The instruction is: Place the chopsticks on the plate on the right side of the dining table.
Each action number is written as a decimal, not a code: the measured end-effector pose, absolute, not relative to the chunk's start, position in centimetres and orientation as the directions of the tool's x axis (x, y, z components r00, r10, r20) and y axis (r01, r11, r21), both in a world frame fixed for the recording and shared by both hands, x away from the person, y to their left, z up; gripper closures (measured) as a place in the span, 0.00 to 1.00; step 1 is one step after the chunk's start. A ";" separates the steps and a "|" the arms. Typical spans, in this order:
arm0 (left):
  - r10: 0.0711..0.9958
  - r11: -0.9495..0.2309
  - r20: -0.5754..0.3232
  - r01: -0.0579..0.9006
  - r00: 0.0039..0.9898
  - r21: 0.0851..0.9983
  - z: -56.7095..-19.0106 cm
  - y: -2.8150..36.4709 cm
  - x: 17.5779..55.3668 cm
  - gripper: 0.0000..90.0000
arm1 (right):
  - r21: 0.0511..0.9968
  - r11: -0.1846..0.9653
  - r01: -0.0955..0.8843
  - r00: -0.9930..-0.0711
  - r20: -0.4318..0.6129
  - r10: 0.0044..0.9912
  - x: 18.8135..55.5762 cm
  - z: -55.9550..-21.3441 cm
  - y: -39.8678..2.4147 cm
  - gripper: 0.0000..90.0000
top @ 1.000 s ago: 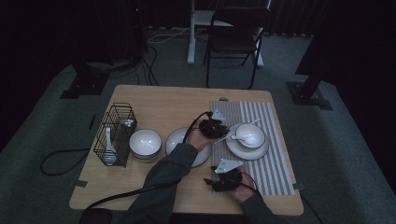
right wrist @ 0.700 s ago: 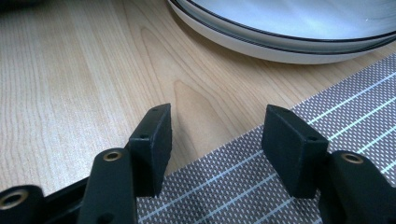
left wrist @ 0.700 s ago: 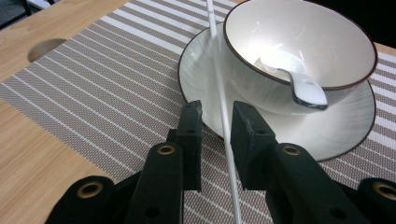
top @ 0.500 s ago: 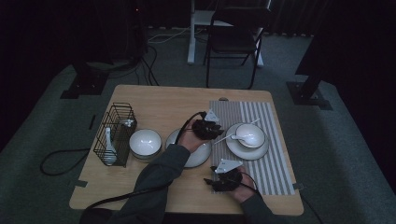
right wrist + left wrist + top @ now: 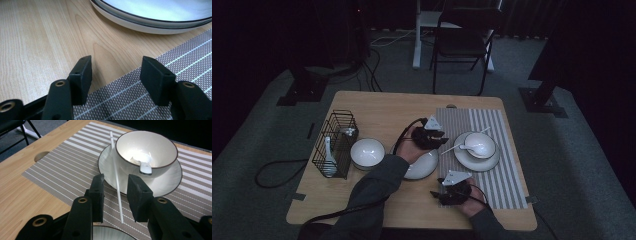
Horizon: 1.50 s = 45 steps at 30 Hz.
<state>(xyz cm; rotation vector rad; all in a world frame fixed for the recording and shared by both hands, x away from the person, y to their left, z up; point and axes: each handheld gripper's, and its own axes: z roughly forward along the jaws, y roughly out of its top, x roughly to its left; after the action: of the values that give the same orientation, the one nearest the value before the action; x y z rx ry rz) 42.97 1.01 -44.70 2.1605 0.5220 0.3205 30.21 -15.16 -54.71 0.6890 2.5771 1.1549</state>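
A thin white stick (image 5: 116, 177) lies slanted with its far end on the saucer (image 5: 165, 186) and its near end on the striped placemat (image 5: 62, 170). My left gripper (image 5: 115, 187) straddles the stick's near end. Its jaws have just been opening and stand open, with a gap on each side of the stick. On the saucer stands a white bowl (image 5: 160, 147) holding a white spoon (image 5: 145, 166). In the high view the left gripper (image 5: 439, 141) sits just left of the bowl (image 5: 479, 145). My right gripper (image 5: 435, 193) rests open and empty near the front edge.
An empty white plate (image 5: 422, 167) lies between the grippers, its rim (image 5: 150, 22) close ahead of the right gripper (image 5: 116, 67). Another white bowl (image 5: 367, 151) and a wire basket (image 5: 334, 145) with a spoon stand at the left. A chair (image 5: 462, 40) is beyond the table.
The left hand has drawn back a little to the left, away from the bowl and saucer. The right hand has kept still.
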 end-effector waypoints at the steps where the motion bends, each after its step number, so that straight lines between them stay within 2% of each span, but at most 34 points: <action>1: 0.474 -0.538 0.046 0.248 0.880 0.806 -44.5 1.1 42.8 0.75 | 0.750 0.578 0.322 -0.862 -0.021 0.507 30.2 -54.7 -15.2 0.47; 12: 0.457 -0.525 0.051 0.223 0.888 0.821 -43.3 2.1 41.8 0.72 | 0.750 0.578 0.322 -0.862 -0.021 0.507 30.2 -54.7 -15.2 0.47; 45: 0.536 -0.465 0.062 0.234 0.842 0.854 -41.2 7.4 40.5 0.67 | 0.750 0.578 0.322 -0.862 -0.021 0.507 30.2 -54.7 -15.2 0.47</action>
<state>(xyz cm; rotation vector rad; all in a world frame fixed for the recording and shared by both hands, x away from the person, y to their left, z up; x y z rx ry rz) 40.49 7.44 -41.15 2.0650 0.5628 0.4008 30.21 -15.17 -54.71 0.6895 2.5772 1.1540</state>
